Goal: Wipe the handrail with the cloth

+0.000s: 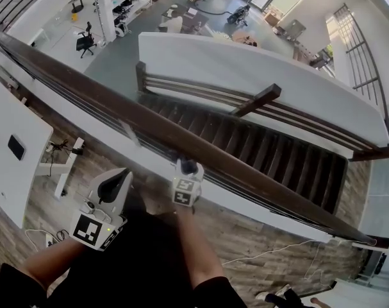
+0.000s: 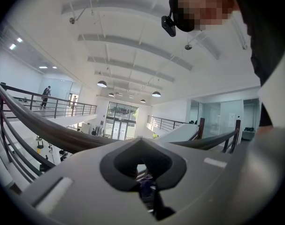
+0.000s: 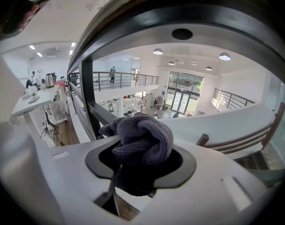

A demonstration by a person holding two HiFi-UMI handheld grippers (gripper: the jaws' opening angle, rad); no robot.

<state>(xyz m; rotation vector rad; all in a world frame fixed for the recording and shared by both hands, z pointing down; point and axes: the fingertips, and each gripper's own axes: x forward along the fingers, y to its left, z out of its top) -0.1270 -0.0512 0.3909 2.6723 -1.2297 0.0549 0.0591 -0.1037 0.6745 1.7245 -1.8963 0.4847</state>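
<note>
**Student:** What lies nearest the camera?

**Instructor:** The person's arms [image 1: 191, 249], each carrying a hand-held gripper. The left hand-held gripper [image 1: 119, 177] hangs near the handrail [image 1: 85, 82] but apart from it. Its own view shows the jaws brought together with nothing gripped between them.

**Student:** And the other one?

**Instructor:** The right hand-held gripper [image 1: 188, 166] is clamped on the cloth [image 3: 141, 142], a grey-violet knitted wad that bulges out beyond the jaw tips. In the head view its tip meets the near edge of the handrail. In its own view the rail's dark underside arches just above the wad. Whether fabric actually touches the rail cannot be told.

**Student:** What does the step in hand ask for?

**Instructor:** Judged from this pose, the wipe is at its outset. The wad should be pressed onto the rail so that fabric, not jaw, bears on it. It should then be drawn along the rail's line under even pressure. The grip needs to be firm, since a cloth let slip here could drop past the rail.

**Student:** What lies beyond?

**Instructor:** The staircase [image 1: 264, 140] descending, and farther off the lower floor [image 1: 127, 53].
</note>
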